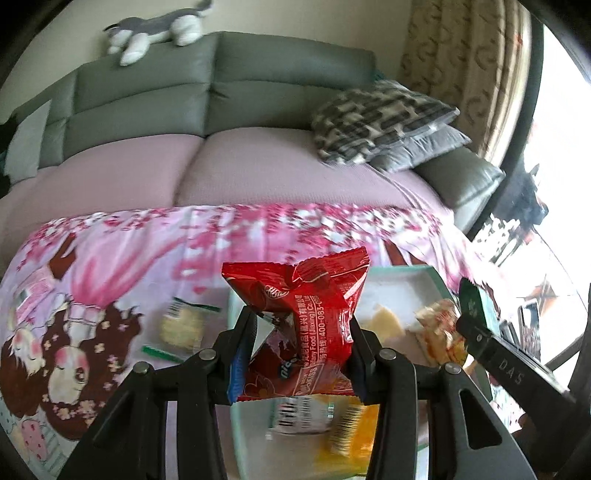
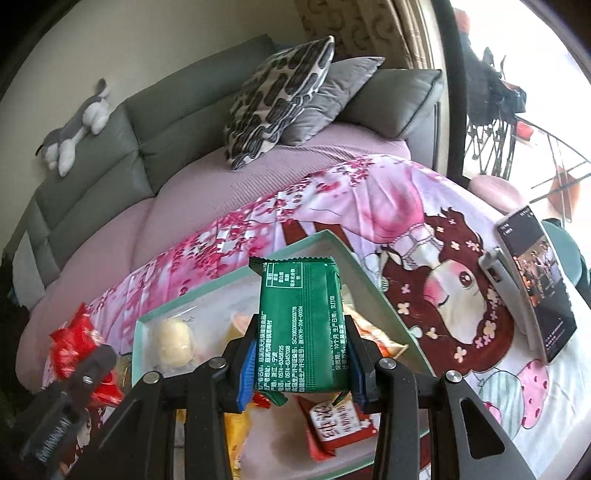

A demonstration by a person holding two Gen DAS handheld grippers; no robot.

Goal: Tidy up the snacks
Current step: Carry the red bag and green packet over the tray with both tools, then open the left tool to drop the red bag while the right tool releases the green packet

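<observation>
Clamping hard on a red snack packet [image 1: 303, 317], the left gripper [image 1: 301, 332] has its two fingers pressed into the crumpled foil from either side, and the packet stands up out of the grip above the near end of a pale green tray [image 1: 434, 275]. Over on the other side, the right gripper [image 2: 301, 336] is closed on a green snack packet [image 2: 301, 325], printed back facing the camera, held upright over that same tray [image 2: 373, 291]. Down inside the tray, the right wrist view picks out a pale round bun in clear wrap [image 2: 173, 341], a red-and-white packet [image 2: 338, 424] near the front and a yellow packet [image 2: 236, 432] at the near left. From the left wrist view a yellow packet with a barcode [image 1: 343, 432] lies right under the red one, and an orange-patterned packet [image 1: 441, 334] sits toward the tray's right. Just left of the tray, outside it, a biscuit in a green-edged clear wrapper [image 1: 181, 326] lies on the pink cartoon-print cloth [image 1: 110, 266] covering the desk. On the right of that cloth a phone [image 2: 535, 273] stands propped on a holder. Beyond the desk, the grey sofa [image 1: 147, 96] with its lilac seat cover carries a patterned cushion [image 2: 277, 99] leaning on a plain grey one [image 2: 332, 96], and a plush dog [image 1: 155, 31] sprawls along the backrest
</observation>
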